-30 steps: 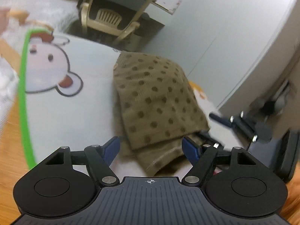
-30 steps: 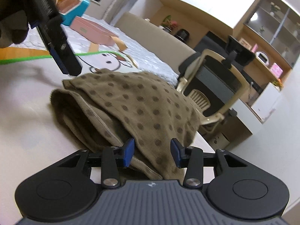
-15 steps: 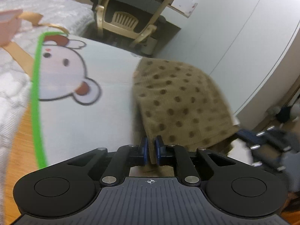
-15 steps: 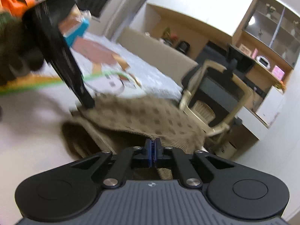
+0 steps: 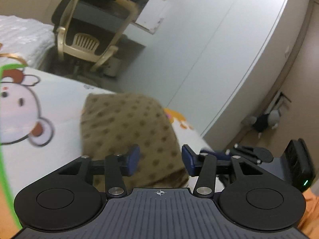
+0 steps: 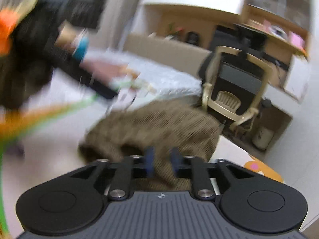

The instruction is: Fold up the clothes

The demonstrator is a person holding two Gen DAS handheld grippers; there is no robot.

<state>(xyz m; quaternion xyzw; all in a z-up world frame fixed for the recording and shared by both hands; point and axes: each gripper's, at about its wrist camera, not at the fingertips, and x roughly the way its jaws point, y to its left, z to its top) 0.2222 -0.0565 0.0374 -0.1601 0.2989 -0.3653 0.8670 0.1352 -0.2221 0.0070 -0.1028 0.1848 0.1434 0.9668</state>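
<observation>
A brown garment with darker dots lies folded into a compact bundle on a white mat with a cartoon print. My left gripper is open, its blue pads on either side of the bundle's near edge and gripping nothing. In the blurred right wrist view the garment is a low heap. My right gripper is open by a narrow gap, with cloth lying between and under the pads. The right gripper also shows at the bundle's right end, and the left gripper is a dark streak at upper left.
A beige and black office chair stands beyond the mat's far edge, next to a white quilted bed. White wardrobe doors fill the right. A dark gloved hand with an orange sleeve is at left. A green line borders the mat.
Both grippers were shut on the garment's edge half a second ago and have now opened, letting go. The left gripper has drawn back and risen; the right view is swinging fast.
</observation>
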